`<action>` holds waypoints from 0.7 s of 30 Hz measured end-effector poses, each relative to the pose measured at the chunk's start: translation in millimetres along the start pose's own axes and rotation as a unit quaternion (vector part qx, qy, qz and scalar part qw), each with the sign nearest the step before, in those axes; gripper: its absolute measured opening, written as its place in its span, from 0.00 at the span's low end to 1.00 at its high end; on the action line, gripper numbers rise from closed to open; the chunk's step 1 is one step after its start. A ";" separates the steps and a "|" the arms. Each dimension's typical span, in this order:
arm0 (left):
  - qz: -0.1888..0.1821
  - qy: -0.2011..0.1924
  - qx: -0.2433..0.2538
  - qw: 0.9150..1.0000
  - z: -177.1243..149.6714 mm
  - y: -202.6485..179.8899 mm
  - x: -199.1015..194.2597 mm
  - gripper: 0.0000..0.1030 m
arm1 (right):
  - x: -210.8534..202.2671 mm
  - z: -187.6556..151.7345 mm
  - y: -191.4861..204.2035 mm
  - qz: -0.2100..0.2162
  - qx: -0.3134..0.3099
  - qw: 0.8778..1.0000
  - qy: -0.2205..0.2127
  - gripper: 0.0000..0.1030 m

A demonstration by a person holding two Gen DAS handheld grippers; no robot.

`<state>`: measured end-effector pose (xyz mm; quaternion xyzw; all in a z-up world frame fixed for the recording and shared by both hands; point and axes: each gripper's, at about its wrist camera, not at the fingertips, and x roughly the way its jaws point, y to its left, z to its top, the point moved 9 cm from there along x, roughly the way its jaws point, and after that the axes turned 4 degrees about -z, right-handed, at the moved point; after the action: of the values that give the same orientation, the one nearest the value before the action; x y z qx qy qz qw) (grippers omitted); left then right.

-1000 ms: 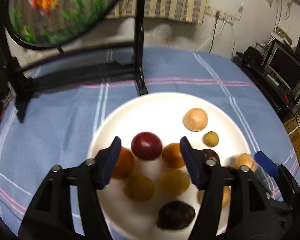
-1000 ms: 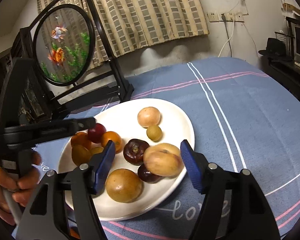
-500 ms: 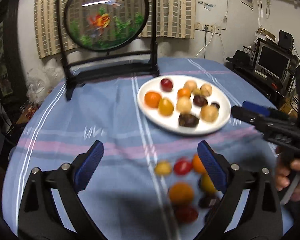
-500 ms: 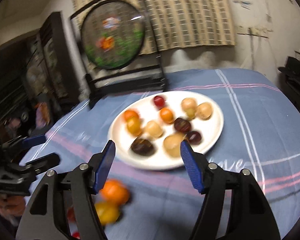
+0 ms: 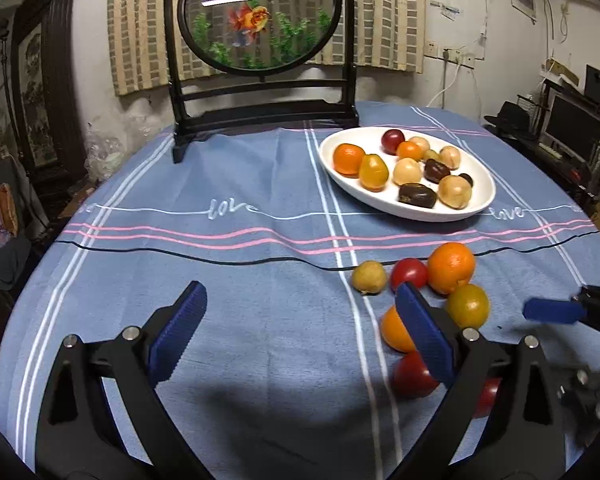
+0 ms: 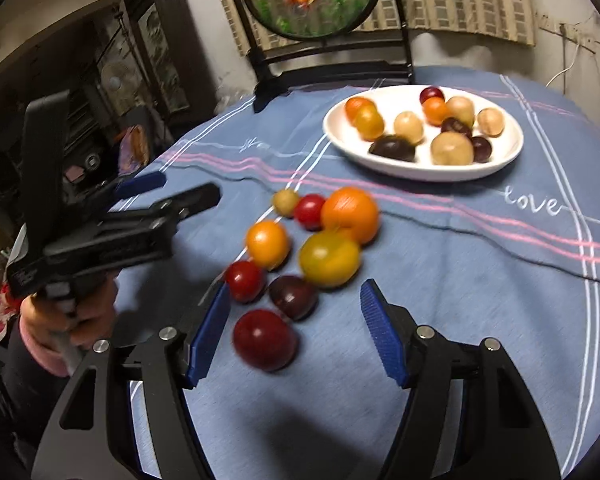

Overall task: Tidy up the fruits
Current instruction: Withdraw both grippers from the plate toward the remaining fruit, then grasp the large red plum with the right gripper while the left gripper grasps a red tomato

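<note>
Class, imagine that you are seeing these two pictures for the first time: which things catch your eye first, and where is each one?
A loose cluster of red, orange and yellow fruits lies on the blue striped tablecloth, just ahead of the right gripper, whose jaws stand open with nothing held. Behind it, a white oval plate holds about a dozen more fruits. At the table's far edge stands a round goldfish picture in a black frame.
</note>
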<state>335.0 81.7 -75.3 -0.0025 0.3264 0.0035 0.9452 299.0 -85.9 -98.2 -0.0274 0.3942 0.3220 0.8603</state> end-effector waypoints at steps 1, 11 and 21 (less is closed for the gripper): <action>0.011 -0.004 0.005 1.000 0.8 1.2 -0.5 0.94 | -0.9 -2.0 3.5 0.002 -0.006 1.000 0.001 0.66; 0.026 0.003 0.007 1.000 0.0 6.5 1.8 0.94 | 10.9 -26.0 20.6 -0.008 -0.046 0.998 0.041 0.63; 0.023 0.004 -0.012 1.000 1.1 11.6 0.2 0.94 | 18.4 -29.7 19.1 0.002 -0.039 0.997 0.060 0.52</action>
<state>335.7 93.3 -74.6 -0.0066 0.3297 0.0295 0.9436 277.3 -70.0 -127.5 -0.0799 0.4325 0.3366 0.8326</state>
